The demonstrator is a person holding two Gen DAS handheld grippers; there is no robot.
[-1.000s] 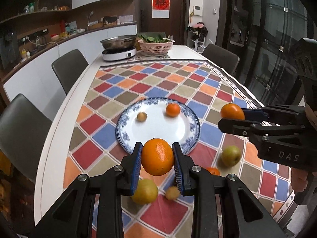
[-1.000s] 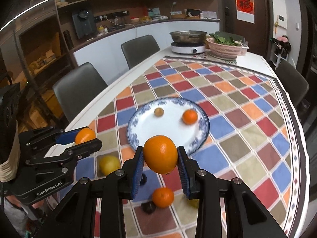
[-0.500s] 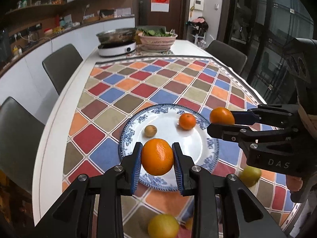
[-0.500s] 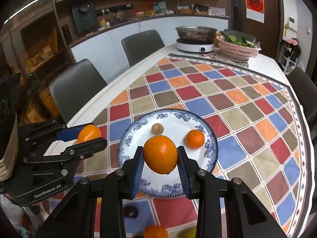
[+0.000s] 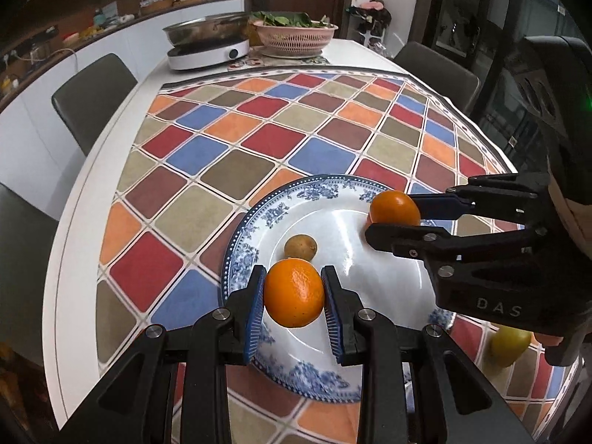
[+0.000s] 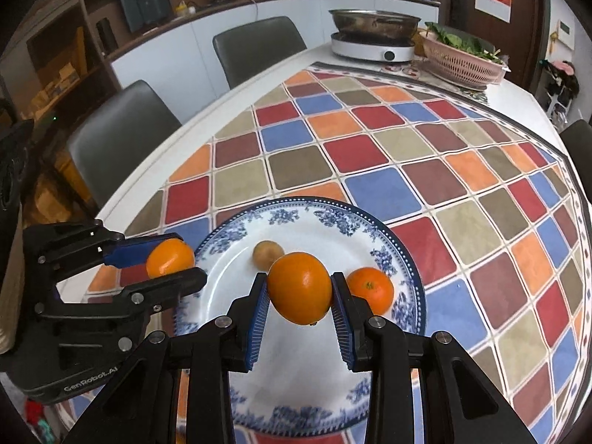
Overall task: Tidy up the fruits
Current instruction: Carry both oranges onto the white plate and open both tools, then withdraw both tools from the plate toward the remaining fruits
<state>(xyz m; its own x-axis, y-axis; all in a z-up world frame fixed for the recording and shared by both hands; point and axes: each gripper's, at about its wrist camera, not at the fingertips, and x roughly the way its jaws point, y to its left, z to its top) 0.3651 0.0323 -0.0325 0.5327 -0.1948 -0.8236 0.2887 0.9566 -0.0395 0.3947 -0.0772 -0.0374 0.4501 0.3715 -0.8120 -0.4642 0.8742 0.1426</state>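
The left gripper [image 5: 295, 294] is holding an orange [image 5: 294, 291] between its two blue pads, and it is hanging over the near left part of the blue-and-white plate [image 5: 259, 218]. The right gripper [image 6: 299, 292] is gripping a second orange [image 6: 299, 287] in the same way, over the middle of the plate [image 6: 325, 214]. In the left wrist view this second orange [image 5: 395, 209] is showing at the right side of the plate, between the fingers of the right gripper [image 5: 392, 214]. A small brown fruit [image 5: 300, 246] is lying on the plate just behind the left orange, and a small tangerine [image 6: 370, 288] is resting on the plate near its right rim, just beside the right gripper. A yellow-green fruit [image 5: 507, 346] is lying on the checkered tablecloth [image 5: 259, 137] of the table, outside the plate, partly hidden behind the right gripper. At the far end of the table a pan on a cooker [image 5: 207, 42] and a pink basket of greens [image 5: 296, 35] are standing side by side.
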